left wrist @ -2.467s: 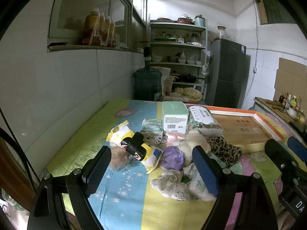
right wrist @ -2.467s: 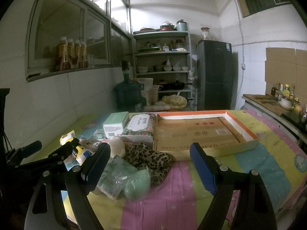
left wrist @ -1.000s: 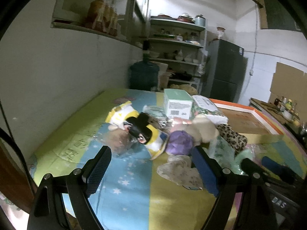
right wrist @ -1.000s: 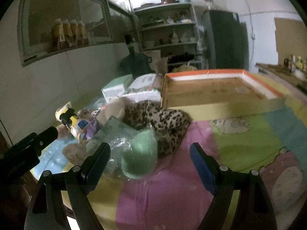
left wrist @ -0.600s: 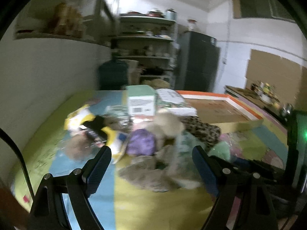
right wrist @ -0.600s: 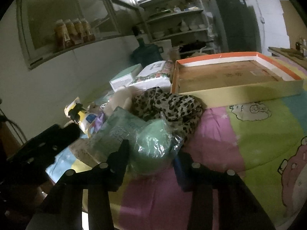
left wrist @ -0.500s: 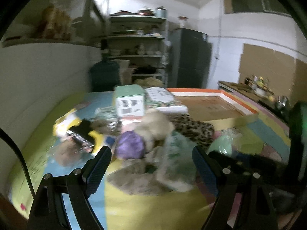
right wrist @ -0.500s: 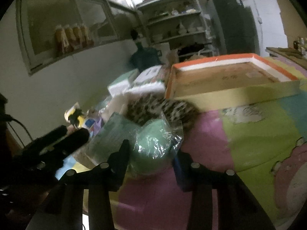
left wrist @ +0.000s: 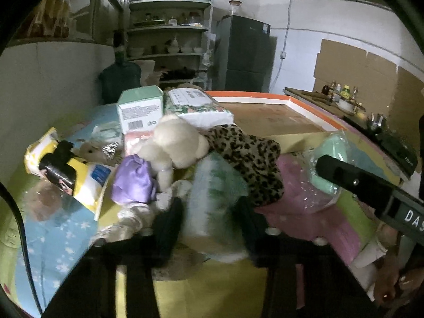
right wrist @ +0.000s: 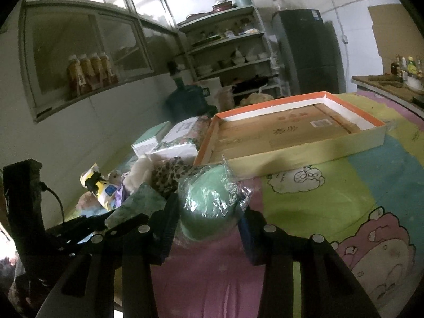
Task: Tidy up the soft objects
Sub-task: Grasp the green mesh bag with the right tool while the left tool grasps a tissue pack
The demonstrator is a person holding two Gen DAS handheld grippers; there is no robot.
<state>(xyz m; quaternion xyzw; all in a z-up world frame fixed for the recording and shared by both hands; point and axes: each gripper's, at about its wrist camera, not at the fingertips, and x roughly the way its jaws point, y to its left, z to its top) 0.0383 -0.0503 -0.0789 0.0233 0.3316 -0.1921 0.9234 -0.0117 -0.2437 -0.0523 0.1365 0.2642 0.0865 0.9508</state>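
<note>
A mint-green soft ball in clear plastic wrap (right wrist: pixel 209 198) sits pinched between the right gripper (right wrist: pixel 208 222) fingers above the cartoon-print tabletop (right wrist: pixel 331 193). Beside it, the left gripper (left wrist: pixel 209 212) fingers are closing around a pale green packet (left wrist: pixel 214 196) amid a toy pile.
</note>
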